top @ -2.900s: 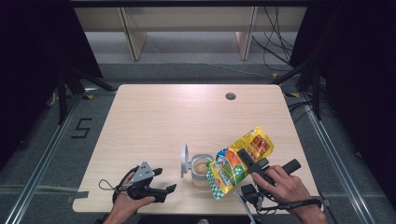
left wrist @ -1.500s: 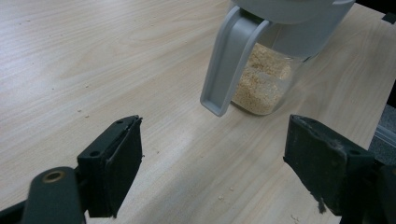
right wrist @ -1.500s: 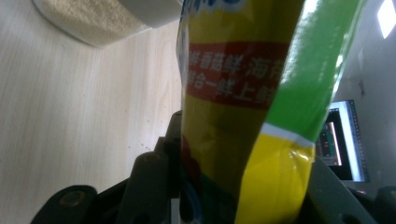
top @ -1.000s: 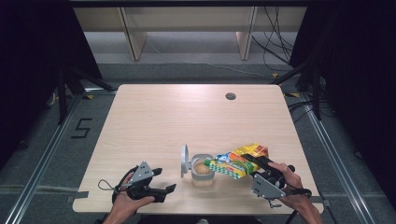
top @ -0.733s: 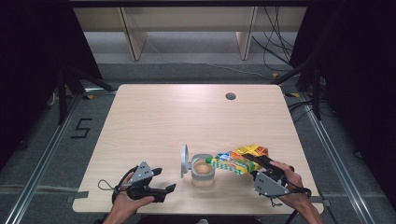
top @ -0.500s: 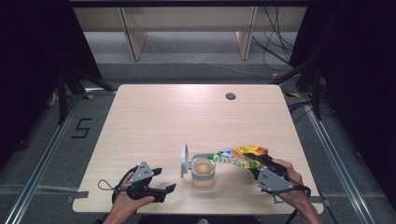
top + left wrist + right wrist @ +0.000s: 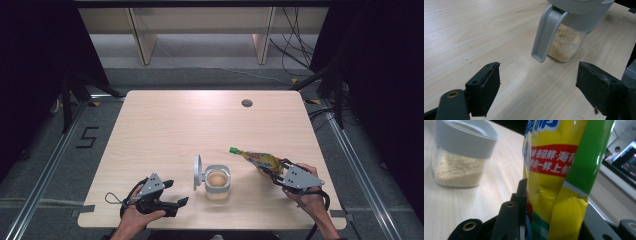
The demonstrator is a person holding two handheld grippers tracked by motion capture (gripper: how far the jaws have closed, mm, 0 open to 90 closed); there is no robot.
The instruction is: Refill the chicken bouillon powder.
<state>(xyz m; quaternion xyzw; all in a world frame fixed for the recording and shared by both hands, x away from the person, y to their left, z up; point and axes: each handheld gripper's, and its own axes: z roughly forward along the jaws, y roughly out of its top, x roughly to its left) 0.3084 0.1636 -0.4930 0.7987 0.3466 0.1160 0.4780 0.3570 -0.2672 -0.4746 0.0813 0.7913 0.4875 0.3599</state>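
Gripping yellow seasoning bag [image 7: 554,182]: right gripper [image 7: 280,172] jaws clamped; left gripper [image 7: 536,92] jaws wide, empty, facing jar [image 7: 566,42].

Wooden table [image 7: 165,130]; round hole [image 7: 246,103] near far edge.

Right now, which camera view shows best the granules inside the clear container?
The left gripper view: the granules show through the container's clear wall, close and sharp, filling its lower part. The right gripper view shows them too, blurred at the frame's left. The high view gives just a small tan patch through the open top.
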